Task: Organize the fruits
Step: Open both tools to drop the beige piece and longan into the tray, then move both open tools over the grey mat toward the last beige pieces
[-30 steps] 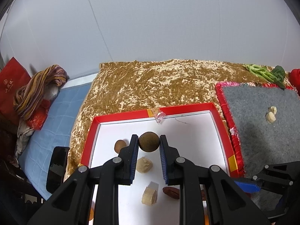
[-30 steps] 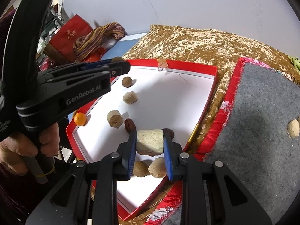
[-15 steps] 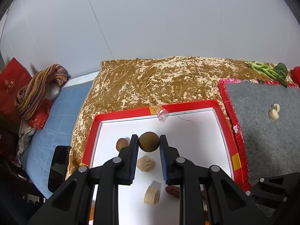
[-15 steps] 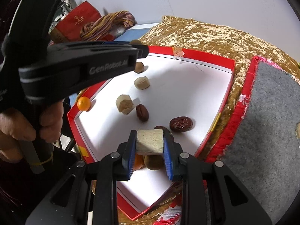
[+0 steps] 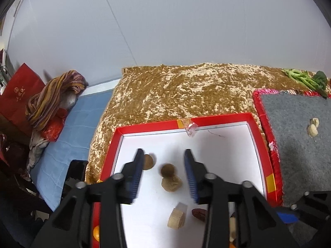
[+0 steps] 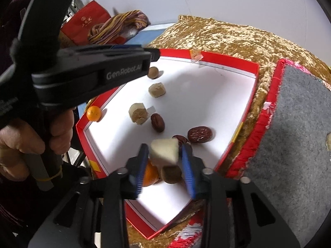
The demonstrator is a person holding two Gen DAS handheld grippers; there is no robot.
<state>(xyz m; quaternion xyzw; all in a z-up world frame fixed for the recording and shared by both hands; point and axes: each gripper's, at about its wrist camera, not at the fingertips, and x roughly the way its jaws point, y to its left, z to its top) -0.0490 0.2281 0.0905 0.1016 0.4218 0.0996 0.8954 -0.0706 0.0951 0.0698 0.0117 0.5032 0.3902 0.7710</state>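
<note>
The right gripper [image 6: 165, 165] stands over the near corner of the red-rimmed white tray [image 6: 255, 76]. Its jaws have just been opening, and the pale cut chunk [image 6: 164, 152] between them looks loose: a gap shows on the left side, and the piece has tilted since half a second ago, when both pads clamped it square. Just below it lie an orange fruit [image 6: 150, 174] and a brown round fruit [image 6: 170, 173].

The left gripper [image 5: 164, 175] hangs over the tray's left part, jaws likewise just opened and well spread. The dark brown round fruit [image 5: 168, 169], gripped between the pads a moment ago, now sits free on the white floor, touching a tan lump [image 5: 171, 183] on its near side.

Farther along the tray are three dark red dates [image 6: 199, 134], a beige chunk [image 6: 138, 113], a lighter brown ball [image 6: 153, 72] and a small orange [image 6: 93, 113] by the left rim.

The tray rests on a gold crushed-velvet cloth [image 5: 186, 91]. To the right is a grey felt mat [image 5: 298, 136] edged in red, carrying two pale pieces [image 5: 312, 128]; green vegetables [image 5: 306, 79] lie at the far right. Far left are a blue quilt [image 5: 66, 136], a striped scarf [image 5: 53, 95] and a red bag [image 5: 18, 93] against a plain pale wall [image 5: 165, 20].
</note>
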